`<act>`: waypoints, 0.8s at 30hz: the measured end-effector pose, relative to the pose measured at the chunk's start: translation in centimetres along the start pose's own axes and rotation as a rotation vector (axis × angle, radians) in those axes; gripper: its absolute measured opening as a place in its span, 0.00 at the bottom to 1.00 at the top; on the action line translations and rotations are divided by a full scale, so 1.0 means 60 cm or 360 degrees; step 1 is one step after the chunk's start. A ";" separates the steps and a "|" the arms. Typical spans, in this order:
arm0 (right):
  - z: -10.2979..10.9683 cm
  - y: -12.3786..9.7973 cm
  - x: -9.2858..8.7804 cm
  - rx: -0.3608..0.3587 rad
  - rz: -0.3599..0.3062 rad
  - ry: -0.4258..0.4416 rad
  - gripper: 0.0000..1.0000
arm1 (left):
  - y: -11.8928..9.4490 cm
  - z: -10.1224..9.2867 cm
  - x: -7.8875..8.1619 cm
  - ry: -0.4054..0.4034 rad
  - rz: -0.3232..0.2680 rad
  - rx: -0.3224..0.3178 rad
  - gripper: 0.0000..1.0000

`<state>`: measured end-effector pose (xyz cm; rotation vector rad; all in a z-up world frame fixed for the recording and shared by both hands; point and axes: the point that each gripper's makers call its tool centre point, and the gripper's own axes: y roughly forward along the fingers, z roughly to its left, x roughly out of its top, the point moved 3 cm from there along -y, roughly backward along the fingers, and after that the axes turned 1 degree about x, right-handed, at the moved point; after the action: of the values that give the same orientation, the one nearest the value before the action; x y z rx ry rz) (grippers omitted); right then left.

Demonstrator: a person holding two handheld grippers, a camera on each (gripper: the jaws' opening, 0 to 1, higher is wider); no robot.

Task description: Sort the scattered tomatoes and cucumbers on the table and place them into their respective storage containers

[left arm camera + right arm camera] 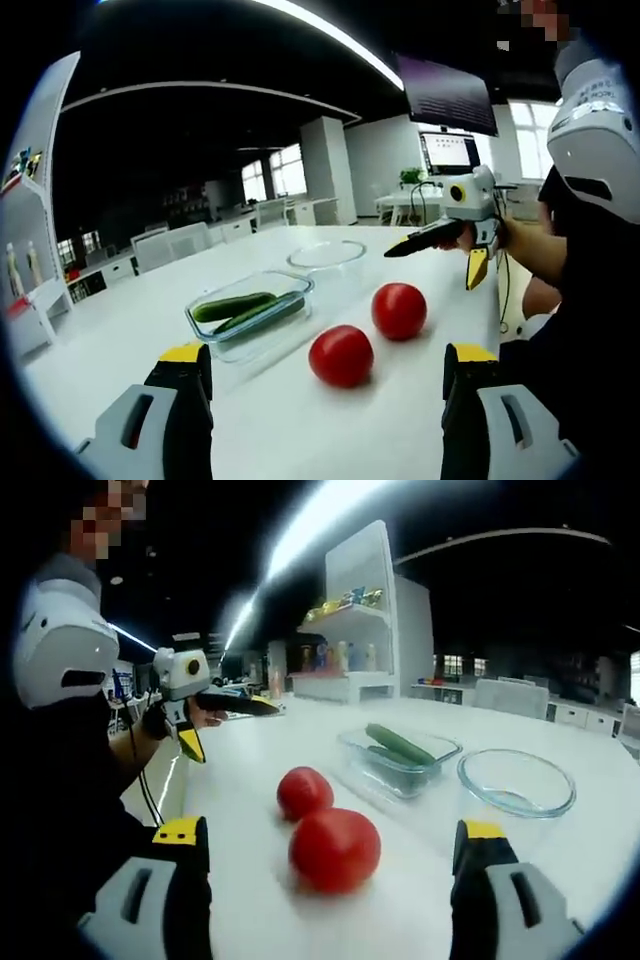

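The left gripper (325, 400) is spread wide with nothing between its jaws, low over the white table (400, 420), and the nearer tomato (341, 355) sits just ahead between the yellow-tipped fingers (185, 352). The right gripper (335, 880) is equally wide and empty, with the same tomato (334, 849) close in front of it. In the left gripper view the right gripper (455, 238) shows at the far side, held in a hand above the table edge; in the right gripper view the left gripper (205, 708) appears likewise.

The second tomato (399, 310) lies just beside the first, apart from it. The rectangular clear container (250, 315) already holds 2 cucumbers (232, 306), and the round glass bowl (516, 781) next to it looks empty, so the step in hand is likely picking a tomato for that bowl.

To do it well, 1 gripper should take the near tomato alone: centre the jaws on its widest part, close gently so the smooth round skin neither bruises nor squirts out, and keep clear of the neighbouring tomato so it does not roll. Lower it into the bowl rather than dropping it on glass.

No brand or label is legible; the distant screen (450, 152) and shelf items (345, 602) are too small to read.
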<state>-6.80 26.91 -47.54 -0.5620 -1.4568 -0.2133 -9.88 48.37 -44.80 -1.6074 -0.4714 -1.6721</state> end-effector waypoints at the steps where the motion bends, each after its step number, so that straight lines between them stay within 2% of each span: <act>1: 0.001 0.000 0.000 0.0003 0.0003 -0.0001 0.97 | 0.000 0.000 0.000 -0.0002 -0.0001 -0.0001 0.95; 11: 0.005 0.004 -0.004 0.0007 0.0017 -0.0004 0.95 | -0.001 -0.003 0.000 0.0003 -0.0001 -0.0003 0.95; 17: 0.005 0.026 -0.032 -0.0015 0.0129 -0.0059 0.95 | -0.002 -0.005 0.000 0.0011 0.0001 -0.0003 0.95; 24: 0.011 0.044 -0.049 -0.0004 0.0185 -0.0076 0.92 | -0.006 -0.007 0.000 0.0017 0.0008 0.0004 0.95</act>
<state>-6.49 28.90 -51.00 -0.6558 -1.4653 -0.1109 -10.43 48.32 -44.77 -1.5959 -0.4637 -1.6751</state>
